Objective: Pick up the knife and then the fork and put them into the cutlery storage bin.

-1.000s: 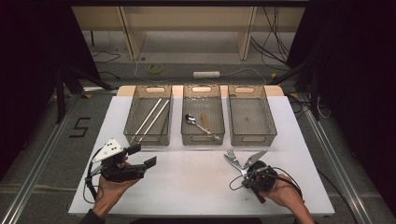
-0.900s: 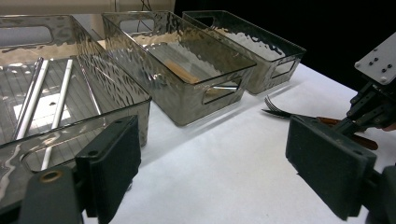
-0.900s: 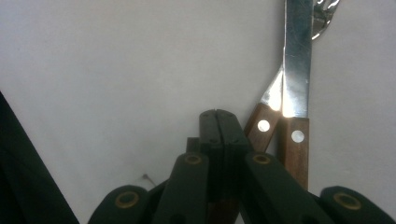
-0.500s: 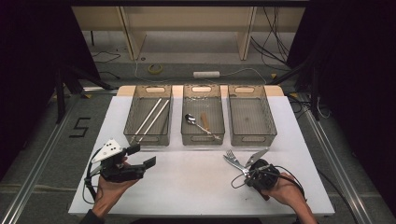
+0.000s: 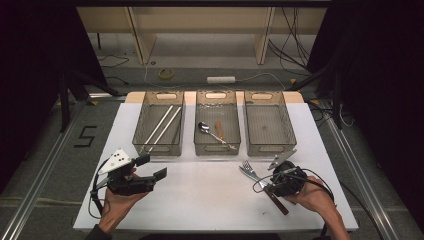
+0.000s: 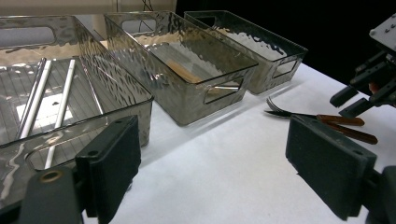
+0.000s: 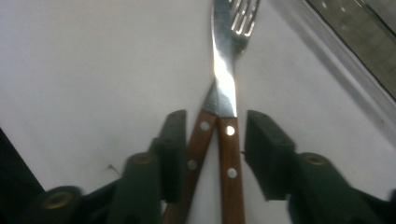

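Sorting cutlery, fork-pickup step. Right gripper (image 7: 212, 154) has just been opening; its jaws straddle two wooden-handled forks (image 7: 223, 88) lying crossed on the table (image 5: 210, 200), pads not pressing. Left gripper (image 6: 233, 168) hovers open, empty. Next: close on one handle only, carry it to the empty right bin (image 5: 286, 145).

A white table (image 5: 210, 200) carries three clear bins (image 5: 159, 125) along its far edge; two wood-handled forks (image 5: 255, 175) lie crossed near the near right corner.
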Demonstrator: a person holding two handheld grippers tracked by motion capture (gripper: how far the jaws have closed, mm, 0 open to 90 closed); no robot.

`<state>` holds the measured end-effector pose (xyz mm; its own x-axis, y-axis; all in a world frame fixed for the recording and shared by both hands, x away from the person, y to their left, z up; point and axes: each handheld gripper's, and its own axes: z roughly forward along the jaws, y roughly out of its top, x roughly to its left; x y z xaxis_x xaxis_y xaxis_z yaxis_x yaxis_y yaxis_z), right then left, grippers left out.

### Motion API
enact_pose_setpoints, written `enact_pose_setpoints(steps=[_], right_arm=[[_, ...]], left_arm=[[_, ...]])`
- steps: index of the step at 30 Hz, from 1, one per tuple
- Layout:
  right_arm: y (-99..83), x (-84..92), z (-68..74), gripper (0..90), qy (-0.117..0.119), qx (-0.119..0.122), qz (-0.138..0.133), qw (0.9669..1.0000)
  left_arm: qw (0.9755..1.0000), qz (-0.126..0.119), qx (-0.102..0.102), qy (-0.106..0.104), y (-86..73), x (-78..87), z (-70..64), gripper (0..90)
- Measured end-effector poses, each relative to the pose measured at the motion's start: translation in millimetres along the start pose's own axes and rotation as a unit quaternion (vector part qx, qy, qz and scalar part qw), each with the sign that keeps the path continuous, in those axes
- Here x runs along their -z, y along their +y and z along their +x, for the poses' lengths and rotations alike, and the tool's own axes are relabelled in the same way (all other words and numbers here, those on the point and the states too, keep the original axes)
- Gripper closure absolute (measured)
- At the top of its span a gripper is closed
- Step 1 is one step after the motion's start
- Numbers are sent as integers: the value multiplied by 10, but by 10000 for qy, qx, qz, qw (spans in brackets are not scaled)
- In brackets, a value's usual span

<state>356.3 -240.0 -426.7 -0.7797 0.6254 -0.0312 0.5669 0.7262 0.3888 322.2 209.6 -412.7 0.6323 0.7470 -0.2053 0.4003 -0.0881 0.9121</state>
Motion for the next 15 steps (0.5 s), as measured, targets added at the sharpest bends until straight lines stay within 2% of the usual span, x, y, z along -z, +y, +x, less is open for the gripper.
enact_pose_setpoints(steps=[2,5,9,12,15], right_arm=[[2,1,-44,503,-4,-40,104,9999],[-2,4,-93,462,9,-70,129,9999],[-18,-28,-133,400,-53,-159,302,9994],[-39,-58,-168,390,-85,-215,348,9991],[-58,-83,-188,425,-134,-227,466,9986]], left_arm=[[10000,1,3,6,0,-2,2,177],[10000,0,3,9,1,1,4,177],[10000,-11,10,12,-1,9,4,177],[10000,-13,8,12,-1,12,5,177],[10000,-11,9,14,-1,12,6,177]])
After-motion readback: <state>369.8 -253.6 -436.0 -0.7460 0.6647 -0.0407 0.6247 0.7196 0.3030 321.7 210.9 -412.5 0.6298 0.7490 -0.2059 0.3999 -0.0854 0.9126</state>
